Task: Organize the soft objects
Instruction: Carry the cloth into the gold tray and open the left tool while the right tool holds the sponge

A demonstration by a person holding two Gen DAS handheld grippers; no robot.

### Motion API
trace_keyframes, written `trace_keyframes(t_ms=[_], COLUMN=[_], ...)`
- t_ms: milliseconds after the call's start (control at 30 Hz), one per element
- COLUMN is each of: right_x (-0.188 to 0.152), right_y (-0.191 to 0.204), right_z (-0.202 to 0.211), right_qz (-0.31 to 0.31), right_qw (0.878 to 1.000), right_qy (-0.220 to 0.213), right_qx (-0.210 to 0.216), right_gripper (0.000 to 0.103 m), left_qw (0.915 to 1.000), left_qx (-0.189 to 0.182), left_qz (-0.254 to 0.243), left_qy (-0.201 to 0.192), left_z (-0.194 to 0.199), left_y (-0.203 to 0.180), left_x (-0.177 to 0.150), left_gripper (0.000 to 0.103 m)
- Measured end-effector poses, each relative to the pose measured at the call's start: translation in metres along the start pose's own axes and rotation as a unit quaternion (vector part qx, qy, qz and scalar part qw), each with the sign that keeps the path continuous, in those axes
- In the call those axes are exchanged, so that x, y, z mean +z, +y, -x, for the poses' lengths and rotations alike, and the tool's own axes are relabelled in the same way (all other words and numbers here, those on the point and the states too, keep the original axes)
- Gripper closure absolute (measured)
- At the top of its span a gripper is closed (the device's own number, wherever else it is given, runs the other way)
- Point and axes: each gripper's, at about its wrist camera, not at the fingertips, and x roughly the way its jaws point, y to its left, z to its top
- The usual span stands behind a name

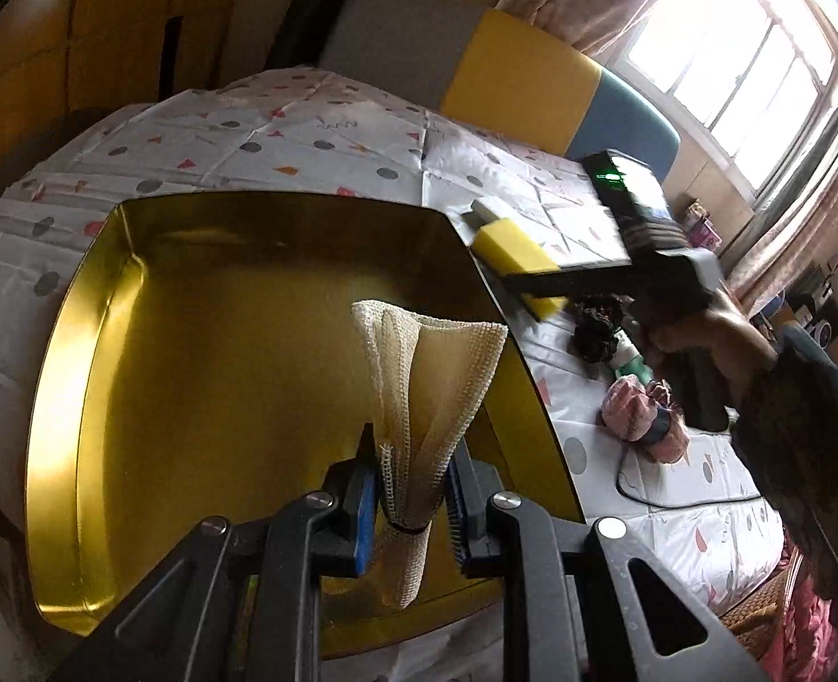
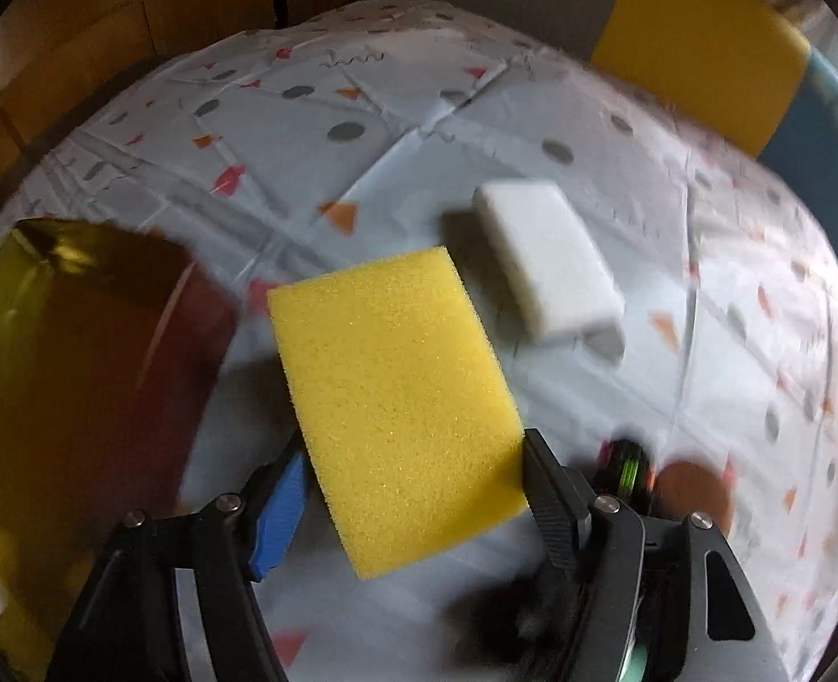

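Observation:
My left gripper (image 1: 413, 454) is shut on a cream mesh cloth (image 1: 430, 358), which stands up between its blue pads over the gold tray (image 1: 78, 341). Just past the tray's right rim lies a yellow sponge (image 1: 510, 247), with a white sponge (image 1: 490, 207) behind it. In the right wrist view my right gripper (image 2: 416, 449) has a finger against each long side of the yellow sponge (image 2: 396, 398), pointing steeply down at the table. The white sponge (image 2: 550, 261) lies free beyond it, and the gold tray (image 2: 78, 341) is to its left.
A patterned tablecloth (image 1: 282, 136) covers the table. To the right of the tray lie a dark fuzzy item (image 1: 595, 335), a green and white object (image 1: 629, 358) and a pink bundle (image 1: 641, 415). A hand (image 1: 703, 329) holds the right gripper. Grey, yellow and blue cushions (image 1: 521, 79) stand behind.

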Motion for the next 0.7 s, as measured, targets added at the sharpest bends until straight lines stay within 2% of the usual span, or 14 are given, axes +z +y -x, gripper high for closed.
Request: trace_keyframes(t_ms=[67,167,333,500,700], right_x=[-0.019,-0.049,-0.093,-0.108,-0.112], right_y=[0.006,0.014,0.020,0.021,0.020], right_z=[0.011,0.022,0.024,0.031,0.029], right_qz=[-0.009,-0.015,-0.033,-0.043,-0.045], right_qw=[1.000,1.000,0.999,0.999,0.999], right_qy=[0.005,0.016,0.026,-0.001,-0.012], right_qx=[0.012,0.000,0.011,0.001,0.001], right_gripper=[0.032,0.032,0.031,0.032,0.031], left_qw=[0.9999,0.9997,0.9973,0.9968,0.9963], left_qx=[0.001,0.001,-0.006,0.000,0.021], left_qz=[0.009,0.020,0.063,0.066,0.063], left_qy=[0.004,0.014,0.038,0.045,0.056], left_z=[-0.001,-0.003,-0.017,-0.038,-0.076], left_y=[0.001,0.003,0.010,0.005,0.006], left_x=[-0.001,-0.002,0.013,0.045,0.081], left_gripper=[0.083,0.083,0.083,0.083,0.077])
